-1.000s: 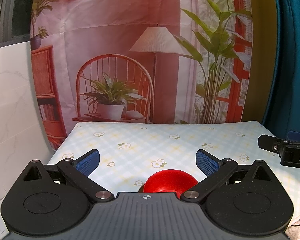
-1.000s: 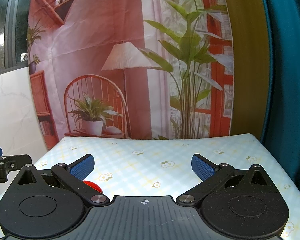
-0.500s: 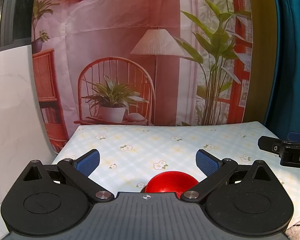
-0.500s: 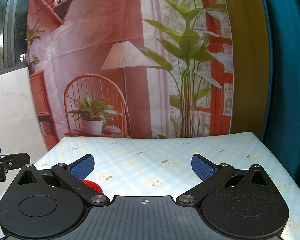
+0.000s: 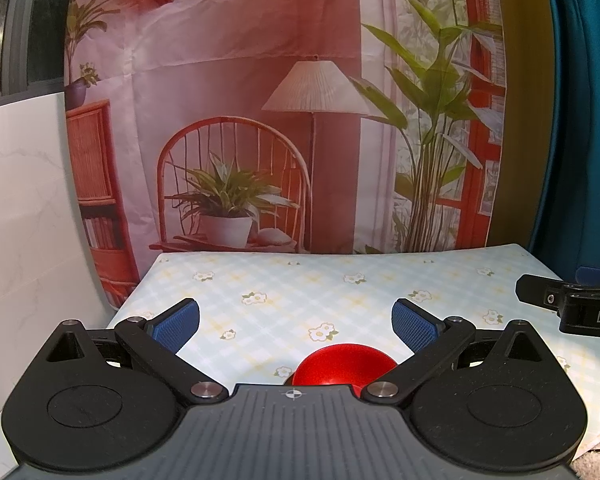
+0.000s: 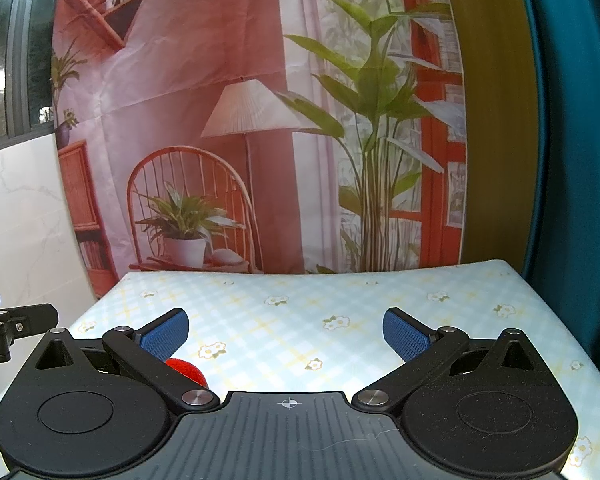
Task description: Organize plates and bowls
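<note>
A red bowl [image 5: 342, 365] sits on the floral tablecloth [image 5: 300, 292], low in the left wrist view, partly hidden behind the gripper body. My left gripper [image 5: 295, 324] is open and empty, above and just short of the bowl. In the right wrist view the bowl [image 6: 188, 372] shows as a red sliver behind the left finger. My right gripper [image 6: 286, 334] is open and empty over the cloth, to the right of the bowl. No plates show in either view.
A printed backdrop [image 5: 260, 120] hangs behind the table's far edge. A white tiled wall [image 5: 28, 220] lies left and a teal curtain [image 5: 580, 120] right. The right gripper's side [image 5: 572, 308] pokes in at the left view's right edge.
The left gripper has tilted or risen slightly, so the bowl and table sit a little lower in its view. The right gripper has barely moved. Both stay open.
</note>
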`<state>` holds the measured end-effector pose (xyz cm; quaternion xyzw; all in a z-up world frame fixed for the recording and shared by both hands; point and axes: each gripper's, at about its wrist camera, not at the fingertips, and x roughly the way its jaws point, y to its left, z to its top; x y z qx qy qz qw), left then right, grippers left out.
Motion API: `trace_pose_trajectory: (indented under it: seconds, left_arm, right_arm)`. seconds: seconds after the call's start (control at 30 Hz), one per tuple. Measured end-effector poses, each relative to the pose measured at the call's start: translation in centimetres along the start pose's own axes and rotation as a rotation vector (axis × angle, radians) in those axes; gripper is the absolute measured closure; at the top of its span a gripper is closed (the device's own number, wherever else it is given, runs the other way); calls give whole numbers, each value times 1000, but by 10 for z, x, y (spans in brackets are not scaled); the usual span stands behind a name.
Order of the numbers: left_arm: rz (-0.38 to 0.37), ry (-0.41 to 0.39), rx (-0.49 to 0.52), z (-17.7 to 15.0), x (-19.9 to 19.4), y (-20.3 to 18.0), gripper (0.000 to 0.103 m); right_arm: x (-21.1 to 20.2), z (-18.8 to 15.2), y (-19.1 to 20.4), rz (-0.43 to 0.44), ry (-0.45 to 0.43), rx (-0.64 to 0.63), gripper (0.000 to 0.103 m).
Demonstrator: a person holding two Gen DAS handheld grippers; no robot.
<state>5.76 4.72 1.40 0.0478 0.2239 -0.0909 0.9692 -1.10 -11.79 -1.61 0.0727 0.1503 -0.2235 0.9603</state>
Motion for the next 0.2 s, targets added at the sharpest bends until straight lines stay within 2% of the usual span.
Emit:
trace_pose_trajectory:
  seconds: [0.2]
  left_arm:
    - [2, -1, -1, 1, 1, 1, 0]
  right_arm:
    - [0, -1, 0, 0, 0, 2, 0]
